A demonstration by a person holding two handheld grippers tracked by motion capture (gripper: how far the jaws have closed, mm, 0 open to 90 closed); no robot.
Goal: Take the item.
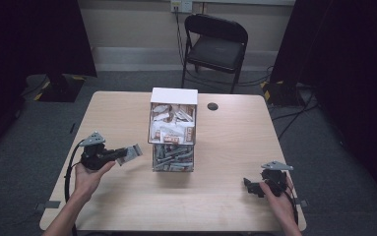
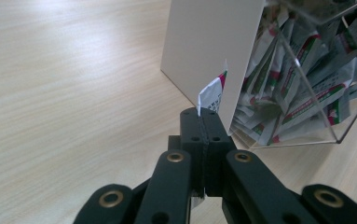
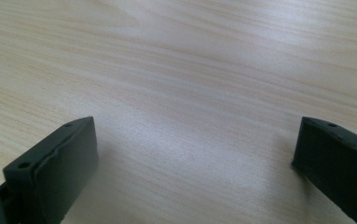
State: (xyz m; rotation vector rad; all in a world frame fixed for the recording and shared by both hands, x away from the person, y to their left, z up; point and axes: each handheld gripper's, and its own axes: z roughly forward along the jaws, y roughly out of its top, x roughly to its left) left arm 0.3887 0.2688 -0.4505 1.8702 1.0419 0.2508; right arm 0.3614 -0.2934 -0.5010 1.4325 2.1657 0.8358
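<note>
My left gripper [image 1: 123, 153] pinches what looks like a sachet [image 2: 213, 93], sticking out toward the clear box [image 1: 172, 147] at three o'clock; right gripper [image 3: 195, 154] spread

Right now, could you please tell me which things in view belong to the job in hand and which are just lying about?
In the job:
- left gripper, shut on a sachet
- clear two-tier sachet box, stocked with more sachets
- right gripper, open, low over the wooden table

Lying about:
- black folding chair
- round black hole in the tabletop
- wall socket
</note>
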